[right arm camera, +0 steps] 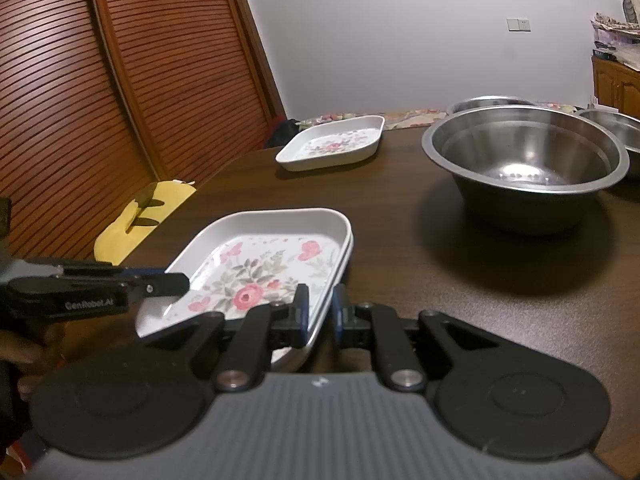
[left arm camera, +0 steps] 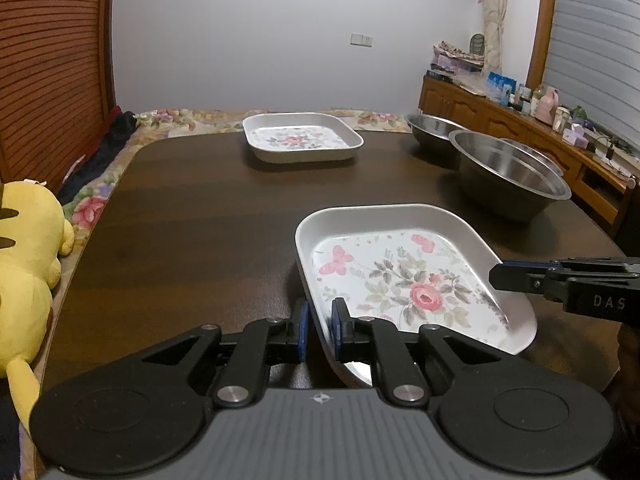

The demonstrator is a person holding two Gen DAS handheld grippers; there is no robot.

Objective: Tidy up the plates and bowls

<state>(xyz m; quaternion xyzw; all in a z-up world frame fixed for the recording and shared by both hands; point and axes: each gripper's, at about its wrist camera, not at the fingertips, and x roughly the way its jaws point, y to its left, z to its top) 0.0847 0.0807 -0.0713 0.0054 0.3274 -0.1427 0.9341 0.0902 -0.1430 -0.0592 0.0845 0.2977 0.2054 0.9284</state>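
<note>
A white square plate with a rose print [left arm camera: 400, 276] [right arm camera: 260, 268] sits near me on the dark wooden table [left arm camera: 200, 220]. My left gripper [left arm camera: 320, 328] is shut on its left rim, one finger inside and one outside. On the opposite rim my right gripper [right arm camera: 320, 312] is shut the same way. Each gripper shows side-on in the other's view: right gripper [left arm camera: 496, 276], left gripper [right arm camera: 184, 282]. A second rim shows just under the plate in the right wrist view. A matching plate [left arm camera: 300, 136] [right arm camera: 332, 144] lies at the far side.
A large steel bowl [left arm camera: 508, 172] [right arm camera: 524, 152] stands right of the plate, with a smaller steel bowl [left arm camera: 432, 128] behind it. A yellow plush toy [left arm camera: 24, 260] lies off the table's left edge. A wooden sideboard [left arm camera: 500, 116] runs along the right wall.
</note>
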